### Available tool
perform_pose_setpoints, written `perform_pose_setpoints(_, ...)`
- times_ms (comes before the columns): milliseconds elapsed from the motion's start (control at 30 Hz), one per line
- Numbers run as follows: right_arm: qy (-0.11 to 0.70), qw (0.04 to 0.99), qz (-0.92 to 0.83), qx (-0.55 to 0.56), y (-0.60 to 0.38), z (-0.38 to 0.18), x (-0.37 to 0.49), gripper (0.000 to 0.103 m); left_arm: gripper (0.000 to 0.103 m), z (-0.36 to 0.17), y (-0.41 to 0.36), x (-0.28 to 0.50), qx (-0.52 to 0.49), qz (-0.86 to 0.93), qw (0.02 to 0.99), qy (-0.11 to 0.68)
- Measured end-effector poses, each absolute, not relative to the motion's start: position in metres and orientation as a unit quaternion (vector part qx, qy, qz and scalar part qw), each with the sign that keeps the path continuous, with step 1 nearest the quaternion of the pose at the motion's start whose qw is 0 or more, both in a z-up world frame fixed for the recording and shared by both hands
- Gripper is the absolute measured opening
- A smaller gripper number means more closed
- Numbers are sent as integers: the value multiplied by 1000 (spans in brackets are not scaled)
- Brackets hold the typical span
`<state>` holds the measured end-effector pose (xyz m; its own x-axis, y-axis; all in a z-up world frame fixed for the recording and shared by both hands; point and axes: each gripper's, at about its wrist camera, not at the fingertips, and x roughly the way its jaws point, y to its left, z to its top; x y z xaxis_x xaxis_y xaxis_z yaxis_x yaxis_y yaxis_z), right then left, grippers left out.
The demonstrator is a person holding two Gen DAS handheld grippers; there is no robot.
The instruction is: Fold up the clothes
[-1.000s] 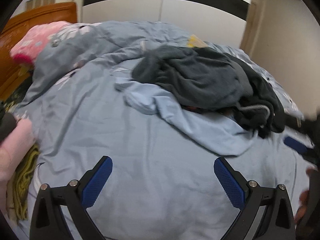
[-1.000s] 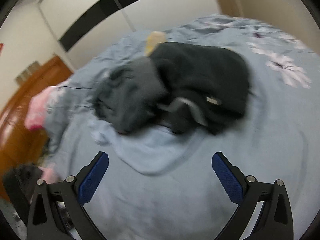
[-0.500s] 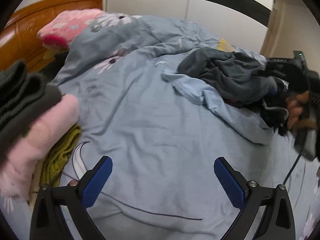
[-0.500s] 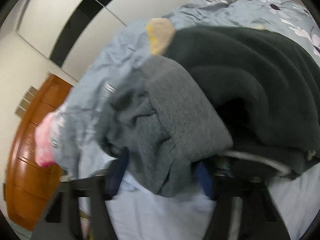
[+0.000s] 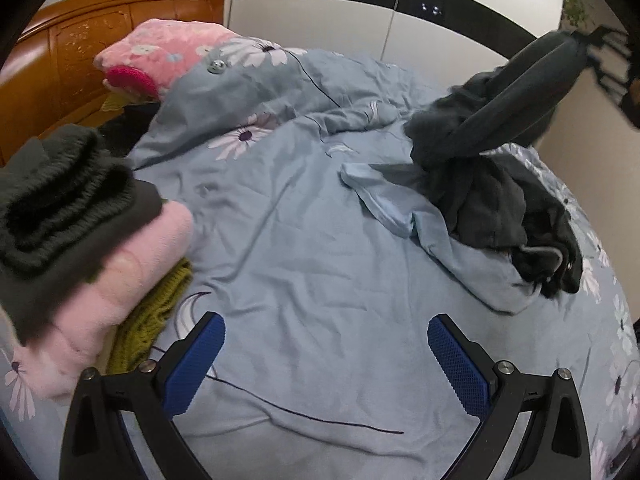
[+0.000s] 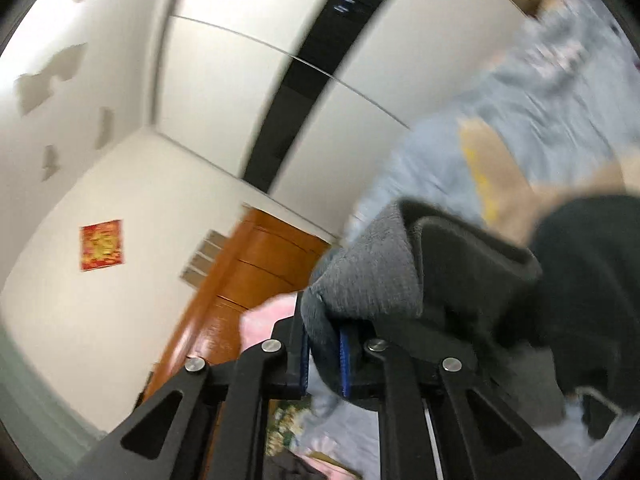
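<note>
My right gripper (image 6: 323, 364) is shut on a dark grey fleece garment (image 6: 368, 276) and holds it lifted off the bed. In the left wrist view the same garment (image 5: 516, 108) stretches up and to the right from a pile of dark clothes (image 5: 500, 208) and a light blue garment (image 5: 404, 208). My left gripper (image 5: 326, 364) is open and empty, low over the blue floral bedsheet (image 5: 304, 264). A stack of folded clothes, dark grey over pink (image 5: 116, 272) over olive knit (image 5: 156, 312), sits at the left.
A pink floral pillow (image 5: 168, 52) and a rumpled duvet (image 5: 280, 92) lie by the wooden headboard (image 5: 80, 48). A white wardrobe with a black band (image 5: 400, 12) stands behind the bed. A beige wall is on the right.
My right gripper closed on the grey garment and raised it up from the pile. My left gripper swung left, bringing the folded stack and the headboard into view.
</note>
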<state>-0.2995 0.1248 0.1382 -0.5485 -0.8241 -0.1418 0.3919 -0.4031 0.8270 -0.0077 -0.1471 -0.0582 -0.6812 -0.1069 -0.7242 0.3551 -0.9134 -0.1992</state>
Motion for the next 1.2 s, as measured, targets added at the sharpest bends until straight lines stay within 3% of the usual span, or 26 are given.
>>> perform_pose_setpoints(300,-303,436,-836,137,181,307,-177,11,103,-9,-140,27,343,-915,106,186)
perform_pose_setpoints(833,-277,258,-920,106,393,368,-5,11,103,57,-70,85,313,-938,28,144)
perform_pose_setpoints(900,-251,252,-928,113,382,374,3,11,103,61,-67,88,312,-939,23,147)
perform_pose_setpoints(1033,-182,284,-925,178,311,337,-6,11,103,64,-69,96,319,-934,25,162)
perform_pose_setpoints(1200,-130,317,-878,333,202,192,-26,11,103,65,-85,121,325,-928,57,174)
